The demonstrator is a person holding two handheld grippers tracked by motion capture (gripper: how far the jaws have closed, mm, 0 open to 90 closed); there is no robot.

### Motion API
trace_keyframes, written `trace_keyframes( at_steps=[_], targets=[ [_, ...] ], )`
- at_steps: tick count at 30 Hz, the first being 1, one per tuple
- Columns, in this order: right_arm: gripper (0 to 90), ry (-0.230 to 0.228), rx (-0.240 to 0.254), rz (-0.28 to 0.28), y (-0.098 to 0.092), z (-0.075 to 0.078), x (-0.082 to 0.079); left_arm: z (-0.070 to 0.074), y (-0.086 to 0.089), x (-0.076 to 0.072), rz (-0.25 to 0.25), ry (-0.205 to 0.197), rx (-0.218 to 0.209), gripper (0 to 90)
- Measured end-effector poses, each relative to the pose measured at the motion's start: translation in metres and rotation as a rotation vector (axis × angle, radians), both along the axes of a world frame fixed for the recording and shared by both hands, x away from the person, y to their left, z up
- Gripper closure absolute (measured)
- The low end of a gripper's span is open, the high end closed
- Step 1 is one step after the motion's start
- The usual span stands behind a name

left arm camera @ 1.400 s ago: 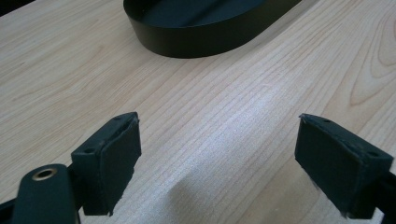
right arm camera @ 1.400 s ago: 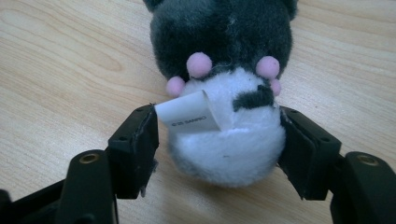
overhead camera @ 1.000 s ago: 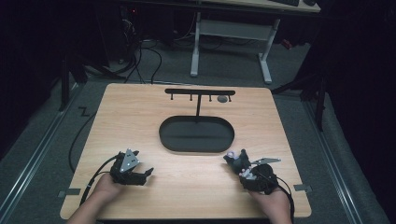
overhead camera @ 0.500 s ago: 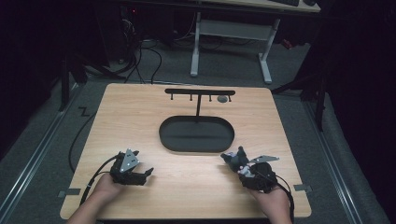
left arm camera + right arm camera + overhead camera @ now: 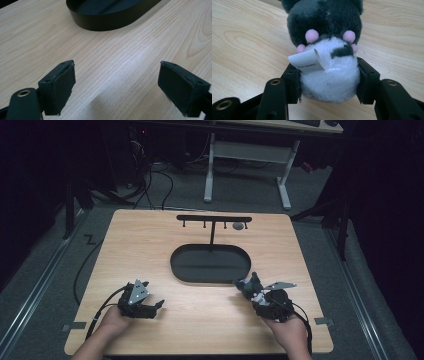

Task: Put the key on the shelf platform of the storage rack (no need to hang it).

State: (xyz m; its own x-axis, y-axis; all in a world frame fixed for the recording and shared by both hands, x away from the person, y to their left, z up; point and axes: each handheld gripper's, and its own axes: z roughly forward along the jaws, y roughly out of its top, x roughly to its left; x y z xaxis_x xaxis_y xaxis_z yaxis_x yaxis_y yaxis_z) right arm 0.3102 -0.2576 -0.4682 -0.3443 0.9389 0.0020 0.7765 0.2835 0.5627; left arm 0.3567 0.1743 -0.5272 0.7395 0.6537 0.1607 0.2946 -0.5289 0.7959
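Wooden table (image 5: 200, 320), dim room | plush toy (image 5: 327, 50) at 5 o'clock beside oval tray (image 5: 210, 263) | right gripper (image 5: 328, 82) clamps its white belly (soft, light, squashy; grip mid-body) | left gripper (image 5: 117, 85) spread, empty

In the right gripper view the plush toy (image 5: 328, 45) loses its upper end past the top edge, its label's (image 5: 308, 61) print is too small to read, and the jaws cover its flanks.
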Motion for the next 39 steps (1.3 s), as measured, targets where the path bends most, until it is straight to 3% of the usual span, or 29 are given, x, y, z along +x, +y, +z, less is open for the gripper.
trace_keyframes(
  at_steps=[11, 23, 39],
  targets=[
    [48.0, -0.019, 0.008, 0.006, 0.005, 0.007, 0.008, 0.000, 0.000, 0.000, -0.001, 0.001, -0.002, 15.4],
    [48.1, -0.057, 0.013, 0.011, 0.011, 0.027, 0.012, 0.000, 0.000, 0.000, -0.001, 0.001, -0.003, 15.4],
    [48.0, -0.059, 0.002, 0.029, 0.023, 0.031, 0.029, 0.000, 0.000, 0.000, -0.001, 0.001, -0.004, 15.4]
  ],
)
